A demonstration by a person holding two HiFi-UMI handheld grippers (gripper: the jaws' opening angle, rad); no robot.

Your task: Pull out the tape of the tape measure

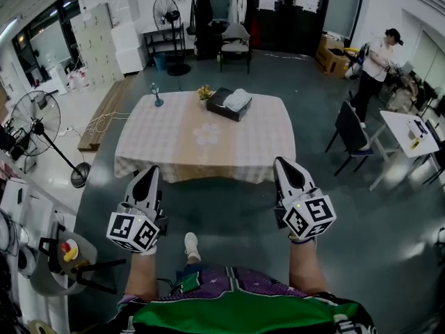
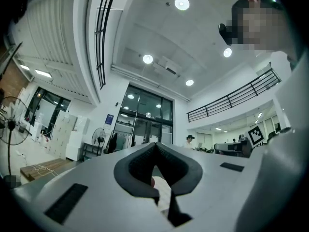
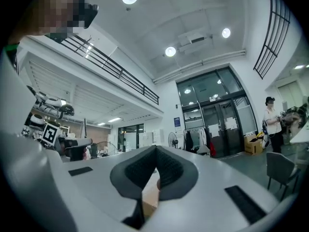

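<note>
Far left, a standing fan (image 1: 31, 120) with a round wire cage sits on a dark pole, and just past it pale wooden planks (image 1: 104, 113) lie flat on the glossy grey floor (image 1: 229, 214). Moving in, here is the left gripper (image 1: 152, 171), hanging over that floor. It has a grey shell and black pads, with its marker cube back near the hand. Its own view shows the two pads pressed together at the tip, with nothing between them and touching nothing. Ahead, centre stage, is the table (image 1: 174, 152) under a soft, pale checked cloth that drapes over its edges. On the far half sit a small teal item (image 1: 156, 96), a little bunch of flowers (image 1: 204, 92) and a dark box (image 1: 224, 106) with a crumpled white cloth (image 1: 238, 99) on top. The tape measure? I cannot pick it out among those things, which are too small from here. Only bare floor lies between both grippers and the table's near edge. Now the right gripper (image 1: 281, 164), level with its twin and well short of the cloth: jaws closed tight, empty, touching nothing. Further right, a dark chair (image 1: 350, 134) stands just beside a white desk (image 1: 407, 127), and a person (image 1: 375, 65) in a light top stands towards the back.
</note>
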